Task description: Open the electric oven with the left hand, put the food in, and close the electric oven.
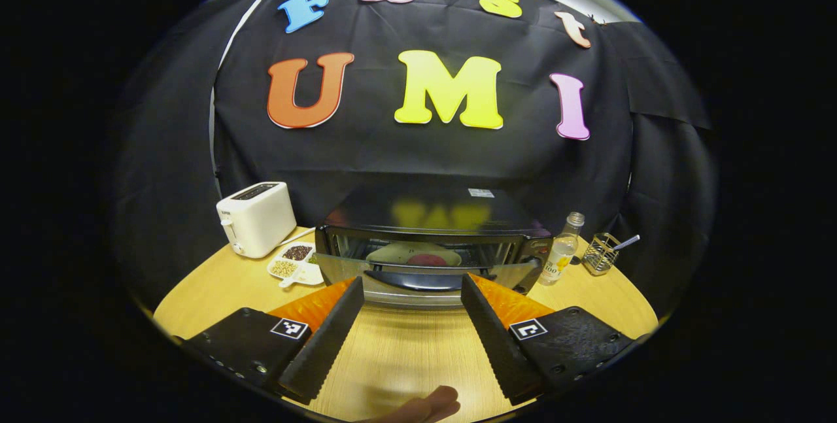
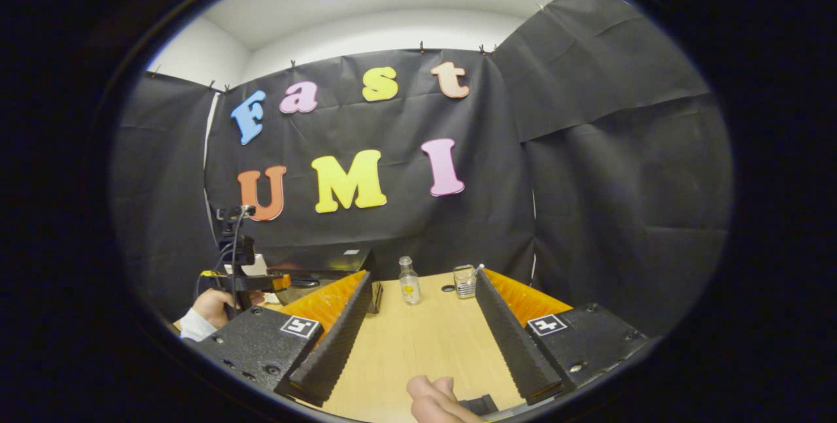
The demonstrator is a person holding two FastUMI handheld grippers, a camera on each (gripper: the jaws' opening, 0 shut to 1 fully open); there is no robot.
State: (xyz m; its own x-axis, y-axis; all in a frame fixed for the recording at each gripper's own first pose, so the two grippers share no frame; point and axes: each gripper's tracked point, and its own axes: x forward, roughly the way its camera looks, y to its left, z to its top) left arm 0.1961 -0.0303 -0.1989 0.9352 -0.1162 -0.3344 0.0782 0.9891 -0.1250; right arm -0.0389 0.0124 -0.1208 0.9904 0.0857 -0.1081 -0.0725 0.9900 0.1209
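Oven [image 1: 428, 250] sits at centre of the left gripper view, on the wooden table [image 1: 405, 351], black top, glass door tilted a little way out from the top, not flat down and not flush. Thru the glass: food [image 1: 431, 258], a dark red round on a pale plate, on the rack inside. Left gripper [image 1: 412, 295] at bottom centre of that view, jaws wide apart w/ nothing between them, tips just short of the oven's door, not touching as far as I can tell. A fingertip shows at the bottom edge.

Left of the oven: white toaster [image 1: 256, 217], and a white divided dish [image 1: 294, 266] w/ beans or seeds in its sections, just beside the oven's lower left corner. Right of it: small clear bottle [image 1: 562, 250] w/ yellow label, then a wire holder [image 1: 601, 253] w/ a utensil handle sticking out.

Right gripper view: right gripper [image 2: 418, 305] at bottom centre, jaws wide open, empty, over bare table. Person's hand [image 2: 435, 400] at the bottom edge. Bottle and holder stand at the table's far edge, mid-frame. Lower left of the frame: left gripper w/ its cable, held by a hand in a white sleeve; oven's dark top is behind it, partly hidden.
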